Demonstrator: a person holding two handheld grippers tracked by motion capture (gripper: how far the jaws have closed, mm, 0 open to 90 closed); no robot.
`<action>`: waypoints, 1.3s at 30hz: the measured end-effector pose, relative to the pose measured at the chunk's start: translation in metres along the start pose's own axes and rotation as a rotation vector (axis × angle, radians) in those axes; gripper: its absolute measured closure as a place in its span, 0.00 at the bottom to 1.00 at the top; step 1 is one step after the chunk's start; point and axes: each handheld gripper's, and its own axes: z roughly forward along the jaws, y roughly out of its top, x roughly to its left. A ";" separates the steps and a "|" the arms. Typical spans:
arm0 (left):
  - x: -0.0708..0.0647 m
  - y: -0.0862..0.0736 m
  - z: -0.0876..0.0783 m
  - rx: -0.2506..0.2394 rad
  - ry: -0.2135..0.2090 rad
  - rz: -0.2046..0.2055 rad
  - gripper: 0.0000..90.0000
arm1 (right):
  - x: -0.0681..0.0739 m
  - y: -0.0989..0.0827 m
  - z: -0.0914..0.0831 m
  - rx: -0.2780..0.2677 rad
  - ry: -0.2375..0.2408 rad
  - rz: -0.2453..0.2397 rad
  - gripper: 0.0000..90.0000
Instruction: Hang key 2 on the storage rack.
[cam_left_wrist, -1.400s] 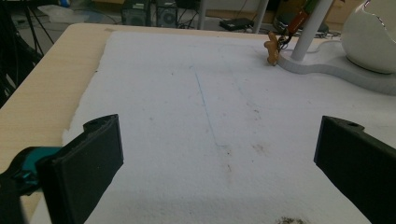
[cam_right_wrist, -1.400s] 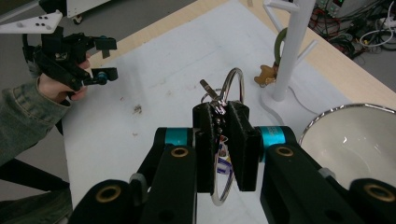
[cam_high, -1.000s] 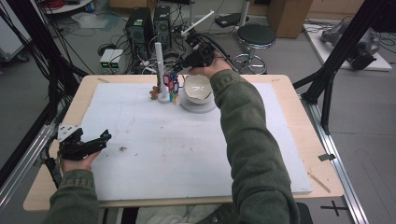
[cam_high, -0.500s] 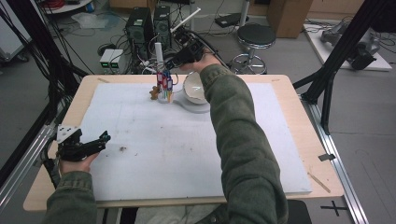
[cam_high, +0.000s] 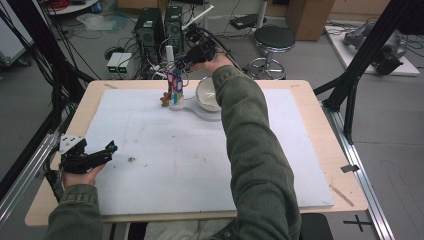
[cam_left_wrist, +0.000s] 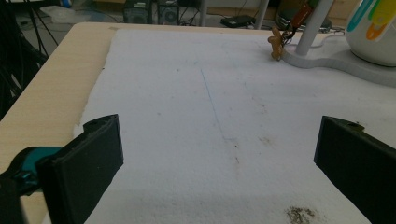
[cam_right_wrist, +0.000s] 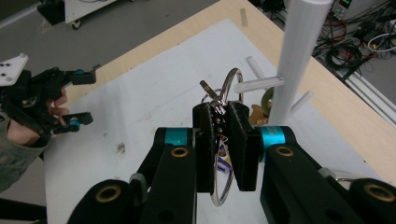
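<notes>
My right gripper is shut on a silver key ring with a clasp, and a coloured tag hangs below the jaws. It is held close to the short pegs of a white upright post. In the high view the right gripper is at the far edge of the table beside the post. Colourful tags hang by the post there. My left gripper rests at the near left, its jaws wide open over the mat with nothing between them.
The post stands on a grey base plate that also carries a white mug with coloured stripes. A small brown figure stands beside the base. A white foam mat covers the wooden table.
My right gripper has moved a little left and farther away, closer to the white post, still holding the key ring. The left gripper has stayed in place.
</notes>
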 end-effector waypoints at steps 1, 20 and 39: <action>0.000 0.000 0.000 0.000 0.001 0.000 0.02 | -0.003 0.000 0.001 0.000 -0.007 0.008 0.91; -0.001 -0.001 0.003 0.004 -0.005 0.000 0.02 | -0.026 -0.001 0.023 -0.037 -0.029 0.105 0.91; -0.001 0.000 0.002 0.007 -0.003 0.003 0.02 | -0.017 -0.004 0.011 -0.043 -0.129 0.106 0.13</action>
